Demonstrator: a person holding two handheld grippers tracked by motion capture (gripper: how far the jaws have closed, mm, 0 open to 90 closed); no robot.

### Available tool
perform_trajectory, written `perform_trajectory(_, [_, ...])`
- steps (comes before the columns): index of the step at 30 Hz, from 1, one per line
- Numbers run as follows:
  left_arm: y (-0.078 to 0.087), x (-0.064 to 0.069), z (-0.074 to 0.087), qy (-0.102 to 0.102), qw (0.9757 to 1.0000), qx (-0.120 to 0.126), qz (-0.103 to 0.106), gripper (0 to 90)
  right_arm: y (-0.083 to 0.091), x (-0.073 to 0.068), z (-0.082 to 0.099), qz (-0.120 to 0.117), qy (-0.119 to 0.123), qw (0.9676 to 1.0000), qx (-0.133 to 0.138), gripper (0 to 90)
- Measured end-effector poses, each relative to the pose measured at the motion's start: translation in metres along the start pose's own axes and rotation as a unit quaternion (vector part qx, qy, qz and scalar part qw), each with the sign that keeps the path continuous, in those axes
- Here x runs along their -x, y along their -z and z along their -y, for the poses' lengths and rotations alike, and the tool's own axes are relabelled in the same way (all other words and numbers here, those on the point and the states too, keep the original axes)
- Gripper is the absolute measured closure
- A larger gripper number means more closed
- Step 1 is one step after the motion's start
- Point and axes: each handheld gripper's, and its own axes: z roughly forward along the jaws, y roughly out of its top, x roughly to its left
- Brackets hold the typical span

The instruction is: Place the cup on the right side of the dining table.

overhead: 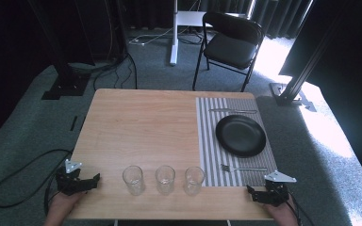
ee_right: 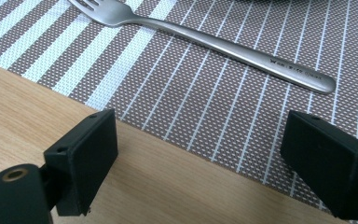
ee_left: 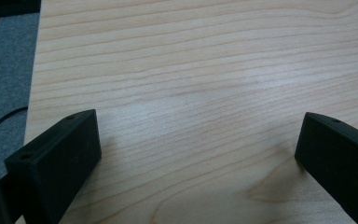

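The slim steel fork (ee_right: 205,44) lay on the grey striped placemat (ee_right: 205,107), just ahead of our right gripper (ee_right: 205,158), jaws apart and empty. We judged the reach barely begun; next, ease forward over the handle. Our left gripper (ee_left: 198,158) rested apart on the pale wooden worktop (ee_left: 191,70).

The left black two-jaw tongs (overhead: 90,181) sit at the near left corner, held from below by the person's left hand (overhead: 63,203), with the grey three-cornered plate on top. Their jaws stand wide apart with nothing between them. The right black two-jaw tongs (overhead: 254,194) sit at the near right corner in the person's right hand (overhead: 283,214), jaws likewise spread wide and gripping nothing, pointing forward and low
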Motion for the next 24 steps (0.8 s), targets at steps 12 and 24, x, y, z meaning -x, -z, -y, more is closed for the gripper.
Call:
perform_trajectory(12, [0.0011, 0.0004, 0.0010, -0.002, 1.0000, 0.000, 0.002, 0.5, 0.0001, 0.0001, -0.0021, 0.000, 0.000, 1.0000, -0.009, 10.5])
perform_trajectory(24, [0.0011, 0.0005, 0.0012, -0.003, 1.0000, 0.000, 0.002, 0.5, 0.0007, -0.0011, -0.0025, 0.001, 0.001, 0.9999, -0.012, 10.7])
